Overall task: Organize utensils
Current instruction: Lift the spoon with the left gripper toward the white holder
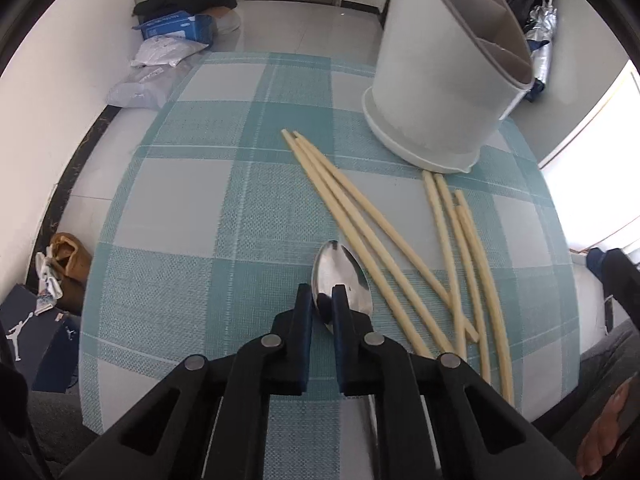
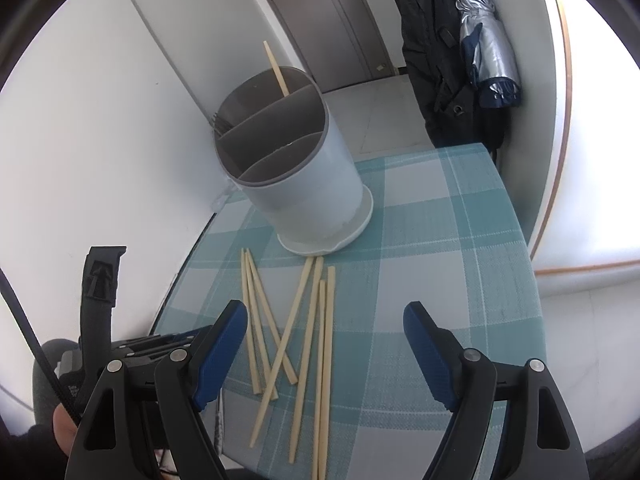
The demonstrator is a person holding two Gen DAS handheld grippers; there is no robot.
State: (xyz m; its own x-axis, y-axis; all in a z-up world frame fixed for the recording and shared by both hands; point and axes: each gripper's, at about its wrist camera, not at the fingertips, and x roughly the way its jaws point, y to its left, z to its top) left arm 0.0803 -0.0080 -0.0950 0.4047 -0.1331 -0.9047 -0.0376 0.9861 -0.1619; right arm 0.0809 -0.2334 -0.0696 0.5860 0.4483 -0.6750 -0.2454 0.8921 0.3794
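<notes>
Spoon [image 1: 340, 280] is clamped at its neck by the left gripper [image 1: 322, 300], bowl pointing ahead over the checked mat [image 1: 180, 200]. Ahead and rightward stands the holder [image 1: 440, 92]; chopsticks [image 2: 304, 332] are spread below the wide-open right gripper [image 2: 326, 344].

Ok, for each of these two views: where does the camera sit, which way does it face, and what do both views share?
Left wrist: on the left gripper, looking steeply down at the checked tablecloth; its fingers are shut on a spoon; a leg shows at lower right.
Right wrist: on the right gripper, jaws open and empty, angled down over loose chopsticks; a hand shows at lower left.
Shared: the chopsticks, tablecloth and utensil holder.
</notes>
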